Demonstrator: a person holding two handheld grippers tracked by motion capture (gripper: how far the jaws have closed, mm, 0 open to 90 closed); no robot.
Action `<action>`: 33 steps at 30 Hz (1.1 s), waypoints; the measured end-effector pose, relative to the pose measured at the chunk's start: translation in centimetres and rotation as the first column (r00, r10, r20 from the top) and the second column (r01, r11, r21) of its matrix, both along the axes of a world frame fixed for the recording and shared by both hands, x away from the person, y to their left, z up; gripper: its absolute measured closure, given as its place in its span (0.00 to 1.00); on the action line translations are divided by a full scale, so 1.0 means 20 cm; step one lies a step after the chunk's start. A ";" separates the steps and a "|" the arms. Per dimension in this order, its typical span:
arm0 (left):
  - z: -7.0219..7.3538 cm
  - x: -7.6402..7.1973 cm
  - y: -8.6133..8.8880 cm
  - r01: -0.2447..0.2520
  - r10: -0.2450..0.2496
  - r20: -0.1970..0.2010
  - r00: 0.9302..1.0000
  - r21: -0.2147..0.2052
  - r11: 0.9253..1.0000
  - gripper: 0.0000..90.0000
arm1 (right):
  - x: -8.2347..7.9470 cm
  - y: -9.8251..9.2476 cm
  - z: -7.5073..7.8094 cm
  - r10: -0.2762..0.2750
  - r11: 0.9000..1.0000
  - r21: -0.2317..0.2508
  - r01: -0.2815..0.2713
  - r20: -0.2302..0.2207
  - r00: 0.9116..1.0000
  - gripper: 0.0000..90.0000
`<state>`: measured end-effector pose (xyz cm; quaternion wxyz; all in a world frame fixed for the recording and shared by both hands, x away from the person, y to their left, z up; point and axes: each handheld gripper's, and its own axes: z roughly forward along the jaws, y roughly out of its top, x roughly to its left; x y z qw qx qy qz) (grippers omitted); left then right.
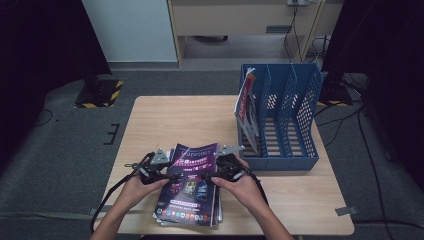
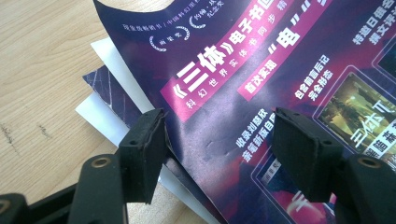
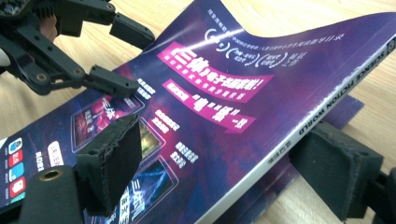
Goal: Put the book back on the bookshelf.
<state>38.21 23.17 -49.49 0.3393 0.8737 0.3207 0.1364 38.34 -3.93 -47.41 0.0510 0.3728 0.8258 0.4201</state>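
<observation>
I have the top magazine (image 1: 192, 172) between both sets of fingers: left gripper (image 2: 224, 154) straddles one edge, right gripper (image 3: 224, 172) the spine (neither pad visibly pressing), fingers open.

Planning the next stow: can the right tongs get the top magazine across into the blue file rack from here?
Probably yes. The right tongs straddle the top magazine at its spine, and bare table lies between it and the blue file rack.

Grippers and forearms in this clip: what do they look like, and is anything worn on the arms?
Both forearms are bare, with no sleeves showing. The left gripper and right gripper are black linkage frames, each topped by a grey three-cornered plate and trailing a black cable. In the gripper views the jaws end in blocky black foam pads, rough at the edges, on arms with brass-coloured pivot pins.
</observation>
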 end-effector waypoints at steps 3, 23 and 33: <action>0.00 0.00 0.00 -0.001 0.001 0.001 1.000 0.001 1.000 0.39 | 0.02 0.02 0.01 0.005 1.000 -0.001 -0.005 -0.004 1.000 0.20; 0.00 0.00 0.01 -0.003 0.003 -0.001 1.000 -0.005 1.000 0.39 | 0.16 0.13 0.07 0.005 0.999 -0.035 -0.006 -0.030 1.000 0.35; 0.00 0.00 0.01 -0.001 0.001 0.001 1.000 -0.004 1.000 0.39 | 0.20 0.15 0.04 -0.014 0.998 -0.065 0.010 -0.057 0.998 0.51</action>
